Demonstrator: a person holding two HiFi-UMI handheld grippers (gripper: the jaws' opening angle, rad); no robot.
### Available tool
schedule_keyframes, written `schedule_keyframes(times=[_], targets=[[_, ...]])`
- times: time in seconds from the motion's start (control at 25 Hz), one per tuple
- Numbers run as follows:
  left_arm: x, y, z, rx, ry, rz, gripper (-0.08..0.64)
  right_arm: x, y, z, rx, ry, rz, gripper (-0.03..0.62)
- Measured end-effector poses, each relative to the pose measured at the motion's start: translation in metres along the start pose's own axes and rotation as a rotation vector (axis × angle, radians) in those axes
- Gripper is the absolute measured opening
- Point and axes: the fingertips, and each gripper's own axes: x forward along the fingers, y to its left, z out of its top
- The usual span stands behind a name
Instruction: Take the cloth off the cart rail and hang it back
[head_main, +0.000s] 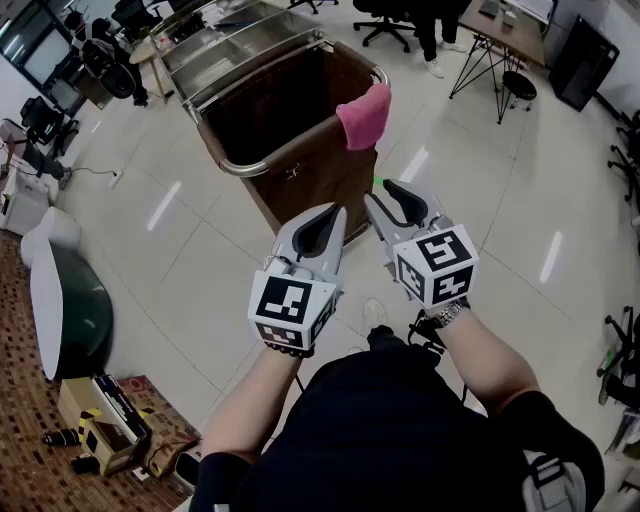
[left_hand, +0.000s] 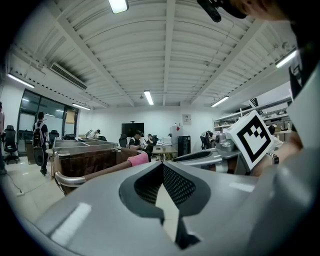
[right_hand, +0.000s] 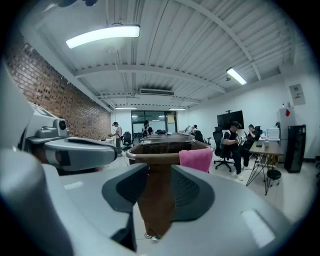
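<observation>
Pink cloth (head_main: 363, 117) sits draped over the cart rail (head_main: 285, 147), right at the near right corner of the cart (head_main: 300, 185). It is folded across the bar with its long axis running over it. The outer flap hangs straight down the brown wall, and the other end drops inside the bin, where it can't be made out. Both grippers hover short of the cart, well apart from the cloth, noses aimed at that near end. Left gripper (head_main: 327, 220): jaws parted by a narrow slot, only floor showing through, nothing in them. Right gripper (head_main: 388, 195): jaws spread wider, the cart's brown wall framed in the gap, gripping nothing. In the right gripper view the cloth hangs just right of that gap. The cart's far end is cut off by the top edge of the head view, and the person's arms and body cover the floor beneath the grippers.
</observation>
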Motion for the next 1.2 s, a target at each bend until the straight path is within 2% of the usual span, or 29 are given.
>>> schedule_keyframes(times=[0.12,0.4,0.6,0.76,0.84,1.08,1.2], targets=[[0.03,0.019,-0.002,-0.013,0.007,0.021,0.003,0.033,-0.029,-0.01,0.0,0.014,-0.007,0.132],[0.082,0.06,-0.038,0.003,0.035,0.037,0.003,0.109,-0.076,-0.05,-0.016,0.088,-0.013,0.16],[0.129,0.097,-0.036,0.002,0.055,0.066,0.003,0.167,-0.113,-0.063,-0.019,0.147,-0.008,0.183],[0.135,0.099,-0.056,0.015,0.054,0.074,0.003,0.182,-0.116,-0.098,-0.014,0.176,0.001,0.184],[0.15,0.106,-0.06,0.017,0.059,0.077,0.003,0.196,-0.128,-0.102,-0.01,0.183,0.004,0.186],[0.159,0.104,-0.081,-0.076,0.221,0.11,0.003,0.214,-0.143,-0.116,0.001,0.204,0.015,0.189],[0.165,0.109,-0.078,-0.055,0.193,0.115,0.003,0.219,-0.147,-0.113,0.016,0.204,0.016,0.183]])
